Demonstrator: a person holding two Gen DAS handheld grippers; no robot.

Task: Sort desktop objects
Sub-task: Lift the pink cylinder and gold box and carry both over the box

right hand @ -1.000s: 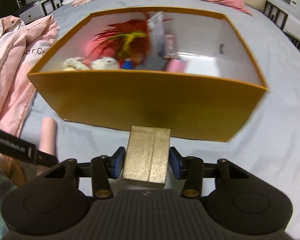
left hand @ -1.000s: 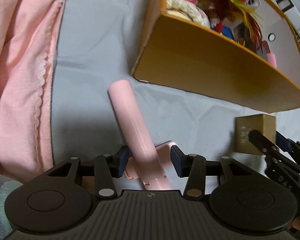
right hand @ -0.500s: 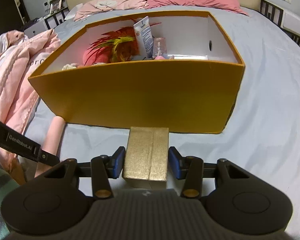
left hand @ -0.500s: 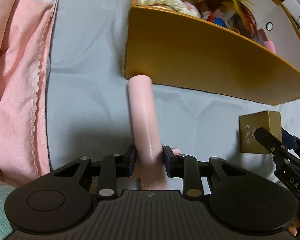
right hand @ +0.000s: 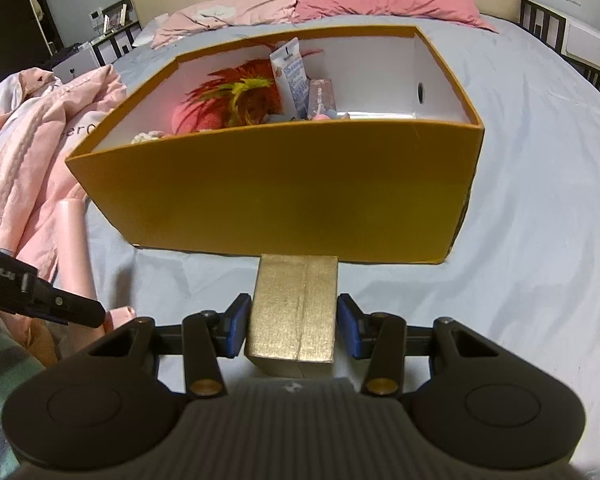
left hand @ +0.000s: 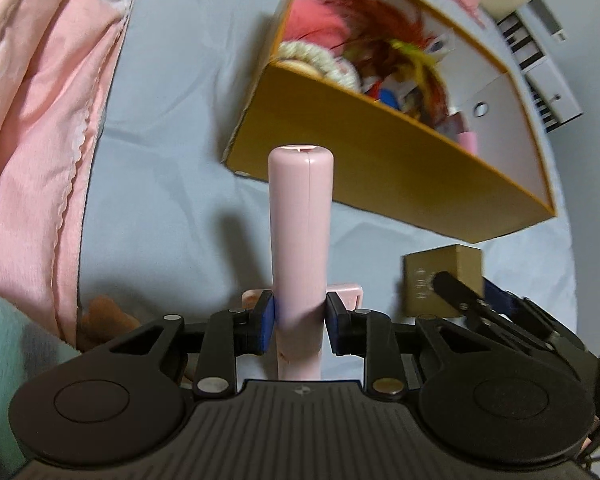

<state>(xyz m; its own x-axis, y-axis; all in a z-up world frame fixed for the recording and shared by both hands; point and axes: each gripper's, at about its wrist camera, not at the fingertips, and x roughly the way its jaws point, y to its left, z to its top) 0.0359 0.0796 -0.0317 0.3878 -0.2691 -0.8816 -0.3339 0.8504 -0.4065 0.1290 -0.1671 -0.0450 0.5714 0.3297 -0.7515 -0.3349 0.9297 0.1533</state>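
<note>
Pink and smooth, the hard plastic handle (left hand: 301, 236) is held low down by the left gripper (left hand: 300, 316), whose jaws have just been closing on it, and it is lifted a little off the grey bed sheet (left hand: 172, 184), pointing toward the orange box (left hand: 380, 176). It is judged to be light, stiff and a bit slippery, so a grip nearer its middle is thought safer. The gold box (right hand: 296, 312) is pinched at its sides by the right gripper (right hand: 294, 326) just before the orange box, and it is judged to be light card that is easily crushed.
</note>
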